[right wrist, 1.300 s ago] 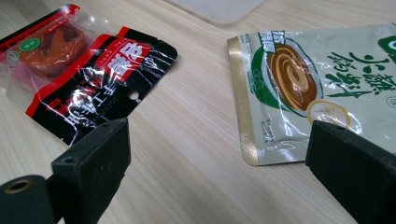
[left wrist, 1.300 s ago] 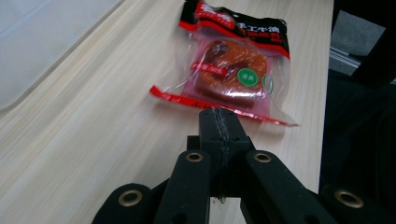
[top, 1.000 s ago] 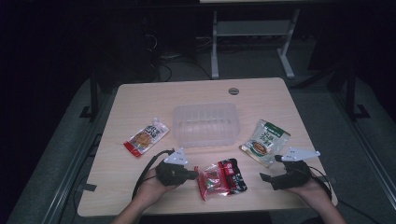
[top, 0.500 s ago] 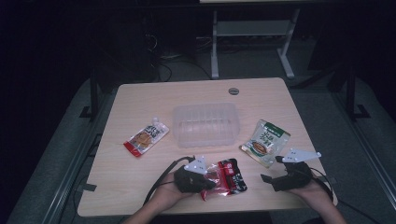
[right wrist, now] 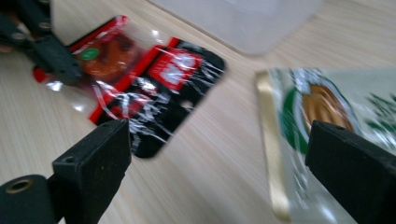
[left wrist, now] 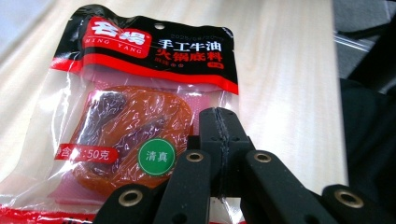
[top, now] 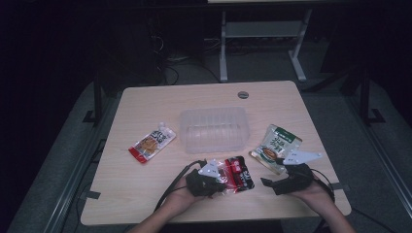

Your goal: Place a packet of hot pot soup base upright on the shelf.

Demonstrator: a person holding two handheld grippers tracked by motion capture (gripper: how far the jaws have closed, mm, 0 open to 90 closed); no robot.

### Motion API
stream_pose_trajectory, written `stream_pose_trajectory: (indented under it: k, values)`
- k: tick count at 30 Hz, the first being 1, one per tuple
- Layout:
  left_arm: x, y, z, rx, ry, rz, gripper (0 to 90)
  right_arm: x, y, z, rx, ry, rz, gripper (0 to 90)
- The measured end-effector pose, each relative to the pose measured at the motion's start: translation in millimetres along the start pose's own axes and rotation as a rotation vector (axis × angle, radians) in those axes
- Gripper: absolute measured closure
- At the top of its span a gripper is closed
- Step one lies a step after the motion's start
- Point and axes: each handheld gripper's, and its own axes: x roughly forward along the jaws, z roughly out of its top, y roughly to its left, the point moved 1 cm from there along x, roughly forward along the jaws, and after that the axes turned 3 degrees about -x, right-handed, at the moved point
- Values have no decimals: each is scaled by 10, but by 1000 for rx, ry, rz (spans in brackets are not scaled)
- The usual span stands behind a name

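Note:
A red-and-black sauce packet [top: 235, 174] [left wrist: 140, 93] [right wrist: 159, 79] lies flat near the table's front edge. My left gripper [top: 222, 183] [left wrist: 219, 119] is shut, jaws pressed together, and its tips lie over the packet's near end; nothing shows between the pads. My right gripper [top: 267, 183] [right wrist: 219, 140] stands wide open just right of the packet, low over bare wood. A green-and-white packet [top: 276, 147] [right wrist: 327, 102] lies by its right jaw. The left gripper also appears at the top left of the right gripper view.
A clear plastic tub [top: 214, 128] [right wrist: 243, 18] stands mid-table behind the packets. An orange spouted pouch [top: 151, 142] lies at the left. The wooden table [top: 145, 194] has bare room at front left. A round grommet [top: 243, 94] sits near the far edge.
My left gripper has slid right from beside the red packet until its shut tips lie over it. The right gripper has barely shifted.

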Motion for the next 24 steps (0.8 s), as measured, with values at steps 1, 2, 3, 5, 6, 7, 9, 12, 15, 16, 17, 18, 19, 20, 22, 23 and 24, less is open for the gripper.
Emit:
stream_pose_trajectory:
  k: [1,2,3,5,6,7,9,12,15,16,17,18,19,20,22,23,24]
  values:
    - [1,21,7,-4,-4,6,898,38,12,37,-6,2,3,64]
    - [1,38,11,-5,-5,8,898,77,18,73,-13,0,7,64]
    - [-2,47,14,-8,-10,5,898,115,21,107,-19,-3,10,64]
    - [-35,51,15,-8,-12,5,898,193,19,173,-18,-5,13,64]
    - [-63,57,16,-7,-16,6,898,214,18,192,-18,-4,17,77]
    - [-98,71,22,-6,-18,9,898,240,14,216,-20,-5,22,112]
    - [-182,108,34,-14,-40,26,898,277,8,262,-19,-7,25,127]
    - [-311,195,28,-31,-56,58,898,332,-13,345,-9,-21,31,132]
    - [-379,264,-6,-52,-60,76,898,384,-33,406,7,-30,40,132]
    - [-395,286,-17,-52,-53,80,898,402,-39,424,8,-26,41,132]
    - [-400,300,-26,-58,-51,84,898,421,-42,441,6,-25,41,132]
    - [-402,315,-38,-60,-47,91,898,438,-39,456,11,-23,42,132]
    - [-403,329,-45,-59,-42,92,898,451,-29,466,13,-14,44,133]
    - [-396,341,-61,-71,-35,92,898,453,-22,464,6,-9,46,133]
    - [-386,361,-86,-80,-25,93,898,445,-2,452,-9,-4,47,135]
    - [-382,366,-95,-87,-21,96,898,442,-2,451,-5,-4,50,135]
    - [-378,378,-106,-92,-11,104,898,441,-3,452,-1,-6,54,135]
